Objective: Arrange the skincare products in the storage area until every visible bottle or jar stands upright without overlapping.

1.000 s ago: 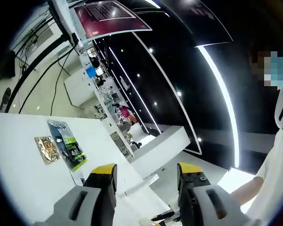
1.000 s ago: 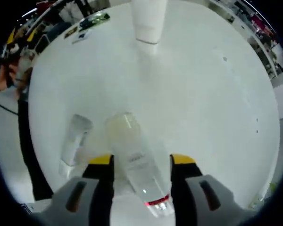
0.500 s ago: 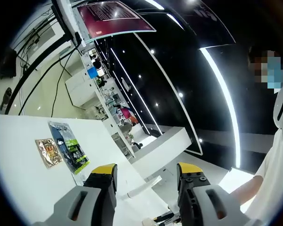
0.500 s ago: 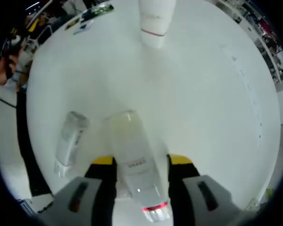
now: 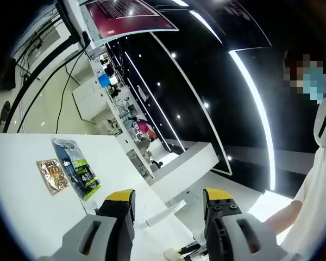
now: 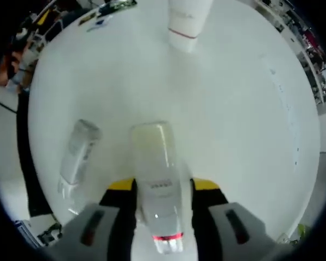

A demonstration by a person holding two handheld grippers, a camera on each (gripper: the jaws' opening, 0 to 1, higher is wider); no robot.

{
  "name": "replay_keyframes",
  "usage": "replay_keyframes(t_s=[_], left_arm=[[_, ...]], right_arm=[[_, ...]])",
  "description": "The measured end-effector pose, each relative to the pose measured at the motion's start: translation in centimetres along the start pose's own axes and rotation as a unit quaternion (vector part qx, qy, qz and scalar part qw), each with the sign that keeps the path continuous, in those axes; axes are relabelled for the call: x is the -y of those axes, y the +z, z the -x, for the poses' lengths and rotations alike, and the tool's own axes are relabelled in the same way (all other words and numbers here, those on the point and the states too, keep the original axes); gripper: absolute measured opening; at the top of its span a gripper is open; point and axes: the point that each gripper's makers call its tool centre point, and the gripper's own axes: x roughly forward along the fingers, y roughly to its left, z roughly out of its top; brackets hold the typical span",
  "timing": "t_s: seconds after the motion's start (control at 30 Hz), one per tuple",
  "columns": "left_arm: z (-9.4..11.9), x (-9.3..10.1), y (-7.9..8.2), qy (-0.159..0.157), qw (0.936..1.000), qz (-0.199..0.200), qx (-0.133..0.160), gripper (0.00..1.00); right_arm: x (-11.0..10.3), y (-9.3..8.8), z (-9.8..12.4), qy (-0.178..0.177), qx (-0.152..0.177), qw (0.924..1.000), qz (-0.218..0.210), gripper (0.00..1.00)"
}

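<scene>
Between right tool jaws | clear bottle pinched | left tool spread, empty

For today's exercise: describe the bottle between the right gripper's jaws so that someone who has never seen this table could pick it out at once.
In the right gripper view, start from the wide white table. Near its close edge, the right gripper has its yellow-tipped jaws on either side of a clear bottle holding pale yellowish liquid, with a red band at its near end. The frosted bottle beside it lies free and lacks that tint; the white tube sits far off.
</scene>
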Motion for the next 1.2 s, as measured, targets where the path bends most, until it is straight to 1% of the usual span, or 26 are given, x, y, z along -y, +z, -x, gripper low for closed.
replay_keyframes(t_s=[0.07, 0.1, 0.13, 0.23, 0.3, 0.37, 0.43, 0.47, 0.5, 0.53, 0.67, 0.77, 0.87, 0.93, 1.03, 1.07, 1.1, 1.2], left_arm=[[0.0, 0.1, 0.1, -0.002, 1.0, -0.002, -0.001, 0.52], [-0.1, 0.2, 0.2, -0.003, 1.0, -0.004, 0.0, 0.51], [-0.1, 0.3, 0.3, -0.006, 0.9999, -0.009, 0.0, 0.51], [0.0, 0.4, 0.5, -0.008, 0.9999, -0.012, 0.003, 0.51], [-0.1, 0.6, 0.8, -0.011, 0.9999, 0.0, 0.011, 0.51], [-0.1, 0.8, 0.8, -0.013, 0.9998, -0.011, 0.007, 0.51], [-0.1, 0.9, 0.9, -0.016, 0.9998, -0.012, 0.007, 0.51], [-0.1, 0.9, 0.9, -0.017, 0.9998, -0.012, 0.008, 0.51], [-0.1, 1.0, 0.9, -0.018, 0.9997, -0.013, 0.007, 0.51], [-0.1, 1.2, 0.9, -0.02, 0.9996, -0.016, 0.006, 0.51], [-0.1, 1.6, 0.8, -0.03, 0.999, -0.032, -0.001, 0.5], [0.0, 1.6, 0.8, -0.031, 0.9991, -0.028, -0.002, 0.5], [0.1, 1.5, 0.9, -0.031, 0.9992, -0.027, 0.001, 0.5], [0.2, 1.5, 1.0, -0.031, 0.9991, -0.027, 0.002, 0.5], [0.4, 1.4, 1.4, -0.031, 0.9991, -0.027, 0.007, 0.5], [0.4, 1.3, 1.5, -0.031, 0.9991, -0.026, 0.009, 0.5], [0.4, 1.3, 1.6, -0.031, 0.9991, -0.026, 0.011, 0.5], [0.4, 1.3, 1.8, -0.032, 0.9991, -0.024, 0.014, 0.5]], right_arm=[[0.2, -0.2, 0.0, -0.004, 0.0, 1.0, 0.001, 0.38], [0.4, -1.0, 0.2, -0.01, -0.006, 0.9999, 0.001, 0.38], [0.4, -1.3, 0.3, -0.005, -0.004, 1.0, -0.003, 0.38], [0.6, -2.8, 0.5, -0.011, -0.01, 0.9998, -0.013, 0.38], [0.7, -3.7, 0.6, -0.012, -0.016, 0.9996, -0.021, 0.38], [0.8, -4.5, 0.5, -0.013, -0.018, 0.9993, -0.03, 0.38], [0.6, -5.0, 0.5, -0.012, -0.02, 0.9991, -0.035, 0.38], [0.6, -5.1, 0.4, -0.012, -0.021, 0.9991, -0.035, 0.37], [0.4, -4.9, 0.6, -0.009, -0.012, 0.9989, -0.044, 0.37], [0.4, -4.9, 0.6, -0.008, -0.013, 0.9986, -0.05, 0.37], [0.2, -4.8, 0.6, -0.003, -0.016, 0.999, -0.042, 0.34], [0.3, -4.8, 0.6, -0.001, -0.021, 0.9989, -0.041, 0.35], [0.1, -4.8, 0.5, -0.003, -0.032, 0.9988, -0.036, 0.35], [0.0, -4.7, 0.6, -0.002, -0.038, 0.999, -0.022, 0.34], [0.1, -4.7, 0.5, 0.0, -0.051, 0.9985, -0.022, 0.34], [0.1, -4.7, 0.5, 0.0, -0.057, 0.9981, -0.023, 0.31], [0.1, -4.8, 0.6, -0.001, -0.068, 0.9976, -0.008, 0.28], [0.0, -5.2, 0.3, -0.002, -0.071, 0.9975, 0.002, 0.27]])
